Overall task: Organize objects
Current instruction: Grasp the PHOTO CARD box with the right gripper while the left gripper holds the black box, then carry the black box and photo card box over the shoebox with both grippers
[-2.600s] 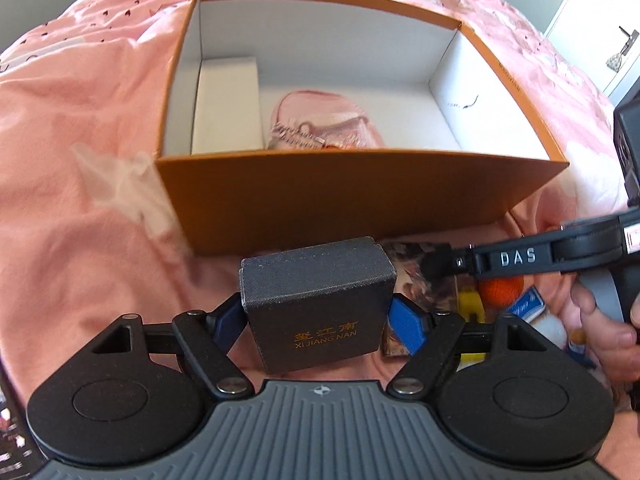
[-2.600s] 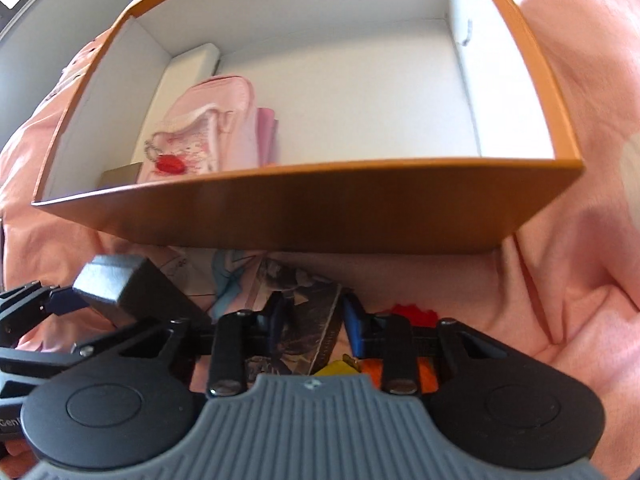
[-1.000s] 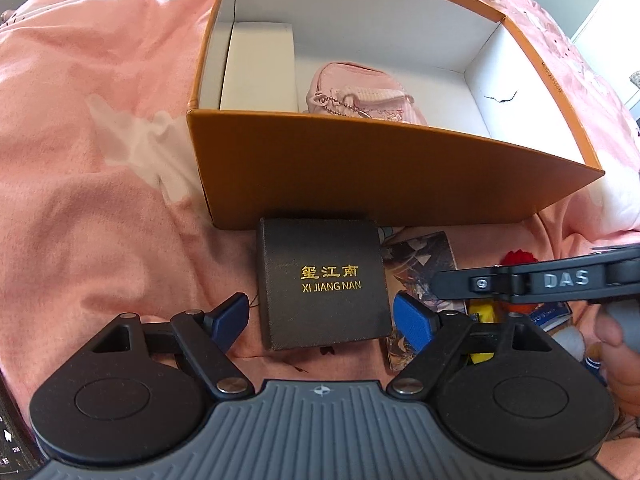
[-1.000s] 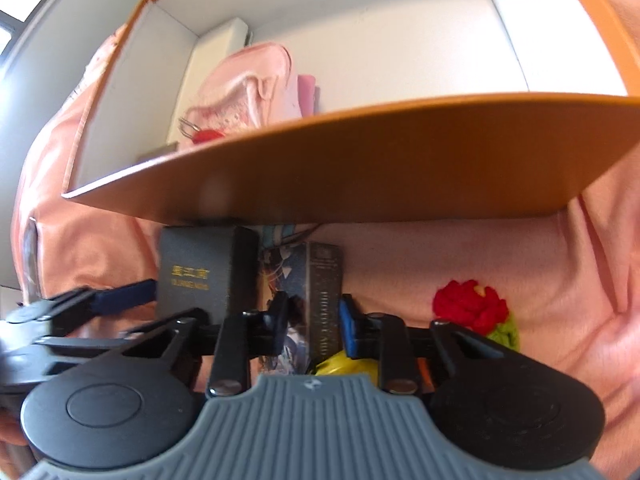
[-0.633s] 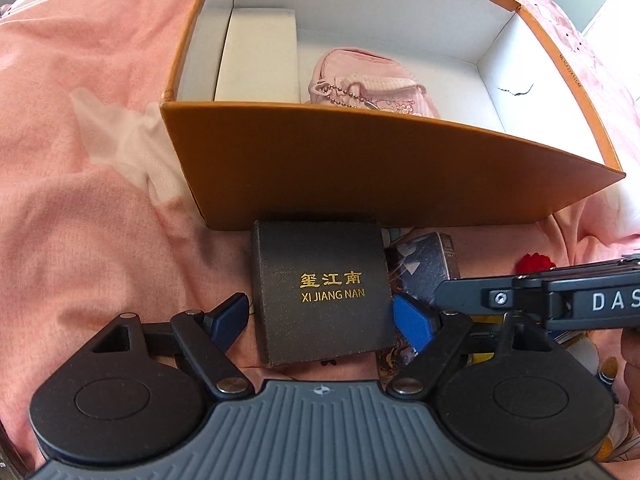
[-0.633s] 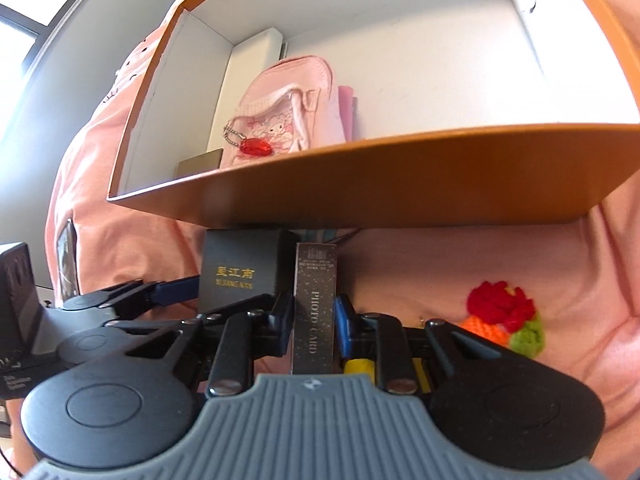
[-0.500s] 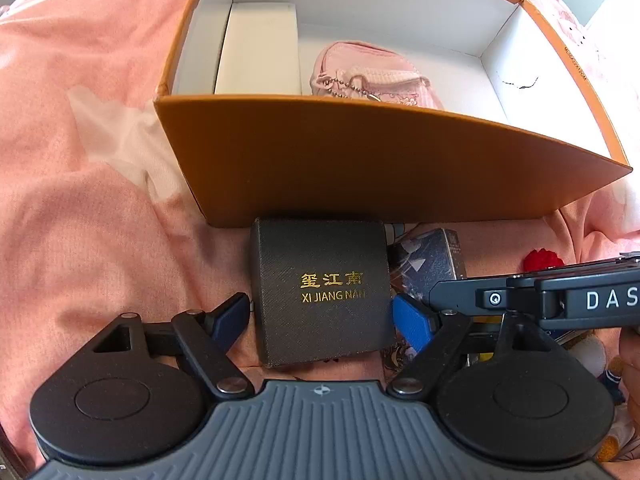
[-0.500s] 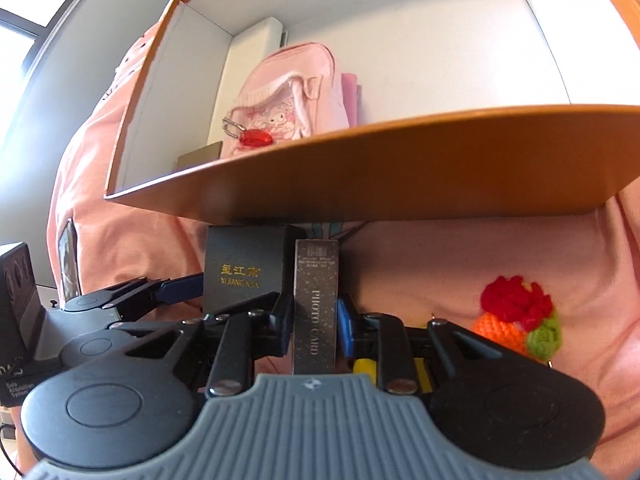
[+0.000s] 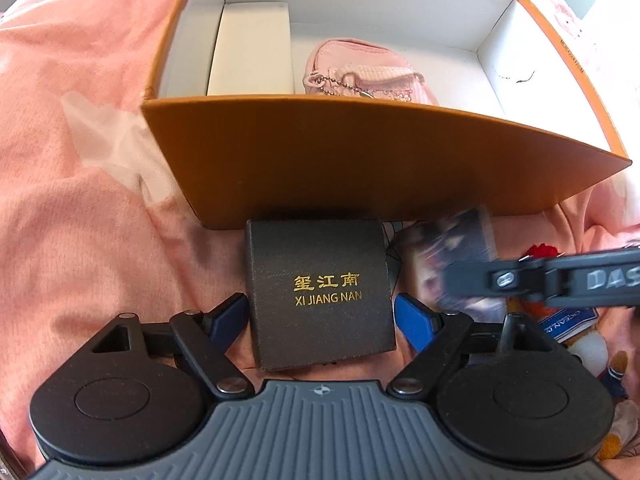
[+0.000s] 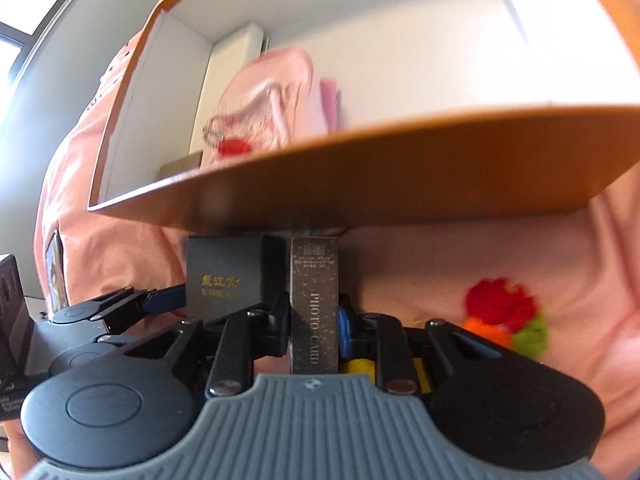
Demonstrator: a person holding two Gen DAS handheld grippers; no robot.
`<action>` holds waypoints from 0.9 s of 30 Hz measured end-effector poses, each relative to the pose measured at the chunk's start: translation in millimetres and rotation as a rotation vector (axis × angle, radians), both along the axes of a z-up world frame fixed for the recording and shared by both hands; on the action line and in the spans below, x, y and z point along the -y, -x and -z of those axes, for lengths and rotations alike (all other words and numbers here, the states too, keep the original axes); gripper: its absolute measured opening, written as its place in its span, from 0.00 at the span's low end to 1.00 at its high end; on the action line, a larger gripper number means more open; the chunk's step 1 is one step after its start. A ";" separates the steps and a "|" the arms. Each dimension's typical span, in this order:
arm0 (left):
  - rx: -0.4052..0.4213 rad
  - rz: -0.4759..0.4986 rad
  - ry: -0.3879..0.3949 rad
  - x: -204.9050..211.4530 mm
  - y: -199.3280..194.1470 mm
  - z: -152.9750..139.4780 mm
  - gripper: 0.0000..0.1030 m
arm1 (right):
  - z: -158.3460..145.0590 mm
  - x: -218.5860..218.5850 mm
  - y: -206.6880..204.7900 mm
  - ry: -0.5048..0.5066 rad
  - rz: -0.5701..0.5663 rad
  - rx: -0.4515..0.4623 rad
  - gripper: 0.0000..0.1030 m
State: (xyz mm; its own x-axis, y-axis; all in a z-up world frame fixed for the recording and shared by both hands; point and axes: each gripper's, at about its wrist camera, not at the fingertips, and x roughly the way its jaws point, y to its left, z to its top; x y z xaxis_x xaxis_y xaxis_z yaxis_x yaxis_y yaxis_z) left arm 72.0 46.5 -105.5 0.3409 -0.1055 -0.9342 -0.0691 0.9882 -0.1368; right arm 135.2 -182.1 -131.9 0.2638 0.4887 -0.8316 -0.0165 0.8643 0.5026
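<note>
**Right gripper on card box, left gripper around black box**

Right gripper (image 10: 314, 322): jaws closing, narrow, with the card box (image 10: 315, 304) standing on edge between the pads, spine reading PHOTO CARD. Pads sit against both its sides. Only the right wrist view shows this grip; in the left wrist view the card box (image 9: 448, 252) is a blur behind the right gripper's finger.

Left gripper (image 9: 320, 318): jaws wide apart, blue pads flanking the black box (image 9: 320, 290) with a gap each side; not gripping. Black box lies flat on the pink bedspread (image 9: 80, 220), gold lettering up, far edge touching the orange box's (image 9: 360, 160) front wall.

Inside the orange box: white block (image 9: 250, 48) along the left, pink pouch (image 9: 360, 72) beside it. Right wrist view adds a red charm (image 10: 234, 146) on the pouch and a tan item (image 10: 180, 166) in the near left corner, hidden from the left view.

Right wrist view only: knitted red, orange and green piece (image 10: 506, 314) on the bedspread, right of the gripper.
</note>
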 end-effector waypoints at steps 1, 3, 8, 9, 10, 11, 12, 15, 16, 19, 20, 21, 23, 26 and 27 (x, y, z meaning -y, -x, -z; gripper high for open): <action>-0.004 0.002 -0.014 2.4 -1.1 0.9 0.94 | -3.9 2.2 0.9 0.014 0.005 0.012 0.24; -0.012 0.011 -0.034 6.1 -3.4 3.5 0.94 | -9.6 5.8 2.1 0.038 0.015 0.031 0.24; -0.025 0.011 -0.053 8.4 -5.0 7.3 0.88 | -6.0 6.9 2.7 0.045 0.025 0.017 0.24; -0.021 0.010 -0.051 7.6 -3.8 6.8 0.88 | -5.5 6.4 3.1 0.046 0.024 0.016 0.24; -0.018 0.007 -0.047 6.7 -2.6 6.3 0.87 | -5.9 5.8 3.7 0.048 0.021 0.019 0.24; -0.015 0.006 -0.044 5.9 -1.4 5.7 0.87 | -6.8 5.3 4.3 0.051 0.019 0.022 0.24; -0.011 0.005 -0.041 5.0 0.1 4.5 0.87 | -8.1 5.1 4.8 0.052 0.017 0.025 0.24; 0.003 0.003 -0.032 1.4 6.4 -1.4 0.87 | -13.1 4.4 7.2 0.061 0.010 0.040 0.24; 0.008 0.003 -0.025 -0.4 9.1 -4.0 0.87 | -14.7 6.2 8.5 0.062 0.007 0.047 0.24; 0.032 0.004 0.002 -2.9 19.8 -14.7 0.87 | -23.7 8.0 13.1 0.073 0.007 0.076 0.24; 0.042 0.006 0.011 -3.6 23.6 -19.2 0.87 | -27.6 8.8 15.3 0.076 0.006 0.088 0.24; 0.055 0.008 0.021 -4.2 27.7 -24.6 0.87 | -30.9 9.4 17.2 0.081 0.004 0.097 0.24; 0.078 0.016 0.035 -4.0 34.0 -34.7 0.87 | -38.1 10.9 21.3 0.083 0.002 0.120 0.24; 0.112 0.041 0.061 -7.4 42.9 -50.4 0.87 | -49.5 10.1 24.2 0.072 0.001 0.146 0.24; 0.121 0.048 0.068 -6.3 44.4 -55.3 0.87 | -55.1 10.7 25.3 0.068 0.001 0.155 0.24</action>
State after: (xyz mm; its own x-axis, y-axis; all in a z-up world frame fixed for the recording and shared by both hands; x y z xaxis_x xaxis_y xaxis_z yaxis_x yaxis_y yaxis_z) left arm 27.6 52.8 -50.1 0.4436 -0.1859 -0.8768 -0.0007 0.9782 -0.2077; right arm 109.9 -192.8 -76.8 0.3921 0.4324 -0.8120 -0.0886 0.8963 0.4345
